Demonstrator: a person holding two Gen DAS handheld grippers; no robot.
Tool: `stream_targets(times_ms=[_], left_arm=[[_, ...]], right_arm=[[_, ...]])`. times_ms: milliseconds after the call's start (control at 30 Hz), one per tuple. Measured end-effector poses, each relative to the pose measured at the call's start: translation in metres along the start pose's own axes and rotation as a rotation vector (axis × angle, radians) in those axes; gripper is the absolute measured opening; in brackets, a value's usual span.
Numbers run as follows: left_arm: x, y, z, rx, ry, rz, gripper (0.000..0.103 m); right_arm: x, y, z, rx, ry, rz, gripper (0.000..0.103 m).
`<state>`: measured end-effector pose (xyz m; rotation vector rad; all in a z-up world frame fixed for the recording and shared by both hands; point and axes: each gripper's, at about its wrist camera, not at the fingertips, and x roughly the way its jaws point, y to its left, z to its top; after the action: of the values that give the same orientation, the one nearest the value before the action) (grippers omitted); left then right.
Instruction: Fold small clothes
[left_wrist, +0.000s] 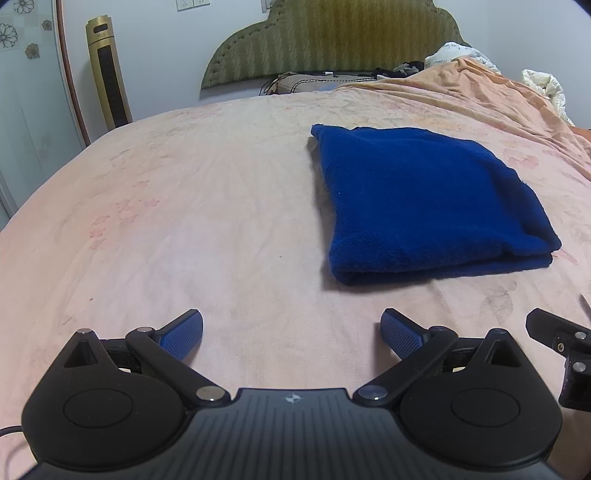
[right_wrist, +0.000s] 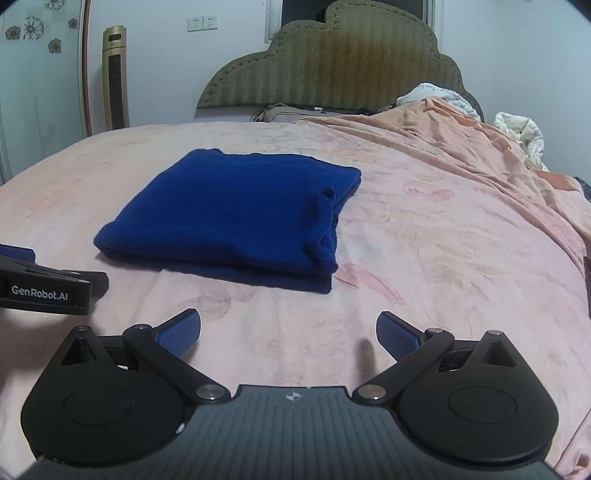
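I see the blue garment (left_wrist: 424, 199) lying folded in a neat rectangle on the pink bed (left_wrist: 184, 221), ahead of both tools. My left gripper (left_wrist: 291, 334) is spread wide and holds nothing, hovering near the sheet. My right gripper (right_wrist: 288, 332) is likewise wide apart and empty.
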<state>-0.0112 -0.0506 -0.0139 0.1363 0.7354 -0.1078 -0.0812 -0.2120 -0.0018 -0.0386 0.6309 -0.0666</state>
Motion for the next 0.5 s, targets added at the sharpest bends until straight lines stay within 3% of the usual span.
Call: stream_targets(times_ms=[500], left_arm=[[-0.0018, -0.0004, -0.0005, 0.0, -0.003, 0.002, 0.103]], right_arm=[[-0.0047, -0.0008, 0.0012, 0.016, -0.005, 0.017, 0.102]])
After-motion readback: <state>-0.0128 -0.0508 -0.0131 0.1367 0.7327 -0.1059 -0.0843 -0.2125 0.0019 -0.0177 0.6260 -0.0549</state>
